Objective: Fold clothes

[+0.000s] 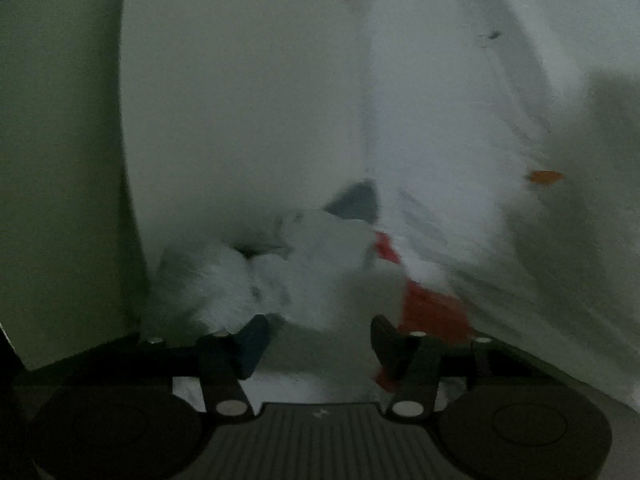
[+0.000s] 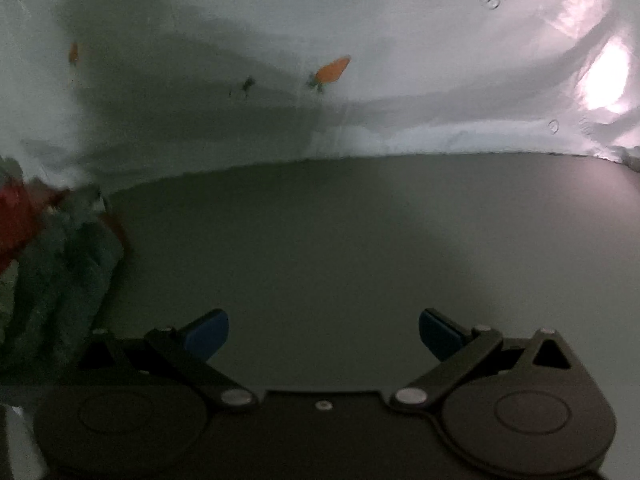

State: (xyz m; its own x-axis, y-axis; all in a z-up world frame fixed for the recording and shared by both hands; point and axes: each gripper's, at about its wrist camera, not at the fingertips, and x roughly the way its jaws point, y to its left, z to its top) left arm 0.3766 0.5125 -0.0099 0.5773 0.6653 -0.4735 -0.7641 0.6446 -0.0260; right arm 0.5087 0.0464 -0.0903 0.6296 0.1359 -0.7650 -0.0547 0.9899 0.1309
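Left tool point(image 1: 316, 338) around bunched white garment point(image 1: 304, 256), red patch point(image 1: 432, 312)

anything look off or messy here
Yes. A white fluffy garment with red patches lies bunched in a crumpled heap between the fingers of the left tongs, not spread flat for folding. Behind it, the white carrot-print sheet hangs wrinkled. The right tongs are open and empty over the bare grey surface.

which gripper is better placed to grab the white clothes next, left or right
Left. The left gripper has the bunched white garment right at its half-open jaws, fabric lying between them. The right gripper stands wide open over bare grey tabletop, with the carrot-print sheet well beyond it.
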